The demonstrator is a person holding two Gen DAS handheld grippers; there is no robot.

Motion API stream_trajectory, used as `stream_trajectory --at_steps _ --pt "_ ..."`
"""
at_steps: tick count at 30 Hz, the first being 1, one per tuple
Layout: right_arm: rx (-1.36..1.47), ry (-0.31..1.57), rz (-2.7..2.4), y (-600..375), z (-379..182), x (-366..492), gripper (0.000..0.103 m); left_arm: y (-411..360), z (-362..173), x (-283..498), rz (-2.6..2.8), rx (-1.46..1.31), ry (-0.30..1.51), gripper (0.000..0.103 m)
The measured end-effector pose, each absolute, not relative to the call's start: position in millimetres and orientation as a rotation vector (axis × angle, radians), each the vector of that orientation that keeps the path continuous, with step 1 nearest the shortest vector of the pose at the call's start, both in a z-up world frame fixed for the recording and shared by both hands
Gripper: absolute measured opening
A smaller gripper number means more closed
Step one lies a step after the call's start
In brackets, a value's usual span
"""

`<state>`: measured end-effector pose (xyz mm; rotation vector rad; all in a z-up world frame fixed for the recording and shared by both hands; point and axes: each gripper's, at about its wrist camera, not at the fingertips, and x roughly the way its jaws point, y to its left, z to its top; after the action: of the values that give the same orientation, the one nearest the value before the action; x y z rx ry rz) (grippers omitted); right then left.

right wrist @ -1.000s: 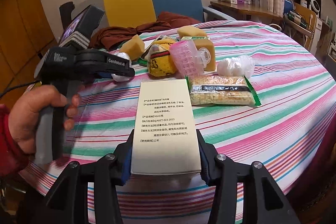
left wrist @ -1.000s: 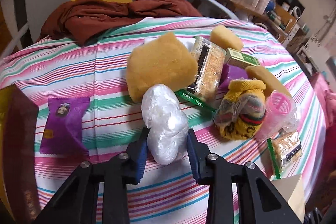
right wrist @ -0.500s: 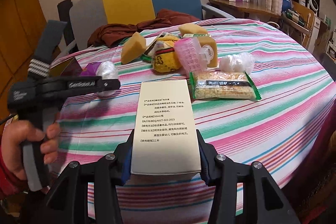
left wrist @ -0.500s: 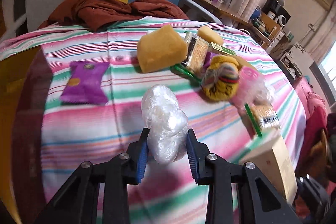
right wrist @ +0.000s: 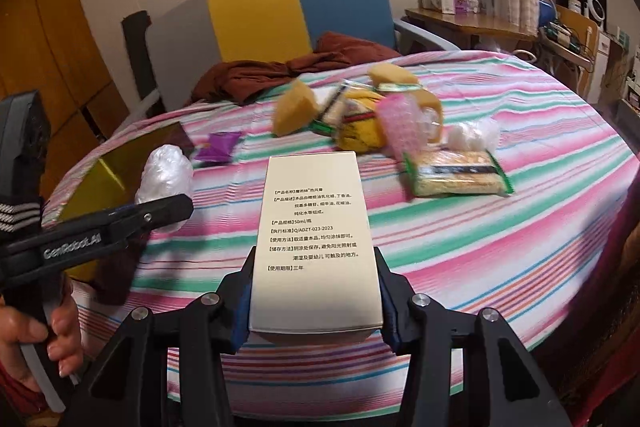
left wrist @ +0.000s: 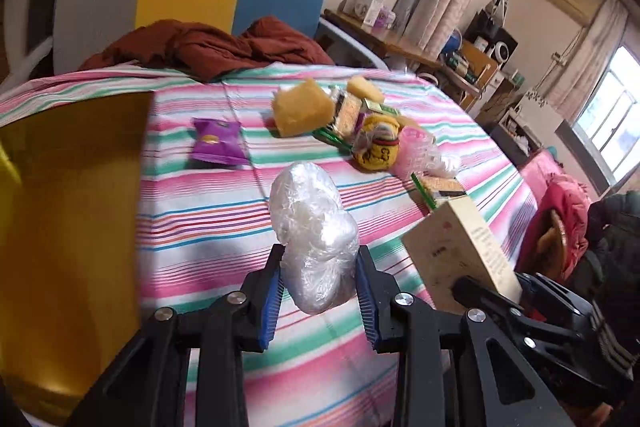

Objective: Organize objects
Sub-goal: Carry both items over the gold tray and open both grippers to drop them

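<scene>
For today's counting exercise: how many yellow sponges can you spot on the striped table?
3: a big sponge left of the pile, a second sponge behind it, a third sponge mostly hidden behind the pink item. More may be buried.

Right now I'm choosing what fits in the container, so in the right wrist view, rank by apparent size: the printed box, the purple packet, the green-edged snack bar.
1. printed box, though held nearest the camera, which inflates it
2. green-edged snack bar
3. purple packet

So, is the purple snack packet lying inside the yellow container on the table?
No, the purple snack packet lies on the striped tablecloth, beside the yellow container and apart from it.
</scene>
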<state>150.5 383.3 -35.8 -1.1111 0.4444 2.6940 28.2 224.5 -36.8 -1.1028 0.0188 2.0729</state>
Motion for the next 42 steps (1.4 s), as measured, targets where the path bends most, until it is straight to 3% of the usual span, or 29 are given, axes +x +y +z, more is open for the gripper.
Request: stream_trajectory --at_steps 9,18,28,30,33,35,42 --pt "-1.13 0.383 2.872 313 -9 122 0.05 128 -15 13 2.233 -1.097 -0.07 0.034" --pt "-1.233 0.257 3.042 226 9 73 0.05 42 -33 -25 2.368 -1.235 -0.057 0.034" --pt "-1.427 0.348 3.032 161 -18 9 0.05 0 -60 -54 2.41 -1.382 -0.038 0.034" --pt "-1.446 0.381 2.998 157 -25 0 0.05 -8 -59 -52 2.43 -1.383 -0.044 0.04" --pt "-1.462 0.407 2.947 159 -37 -11 0.05 -16 -48 -46 2.461 -1.367 -0.106 0.063" --pt "-1.48 0.426 2.92 160 -42 -18 0.05 -24 -36 -40 2.493 -1.305 -0.186 0.086" --pt "-1.552 0.434 2.891 148 -50 -26 0.052 -57 3 -21 2.722 -1.124 -0.355 0.097"
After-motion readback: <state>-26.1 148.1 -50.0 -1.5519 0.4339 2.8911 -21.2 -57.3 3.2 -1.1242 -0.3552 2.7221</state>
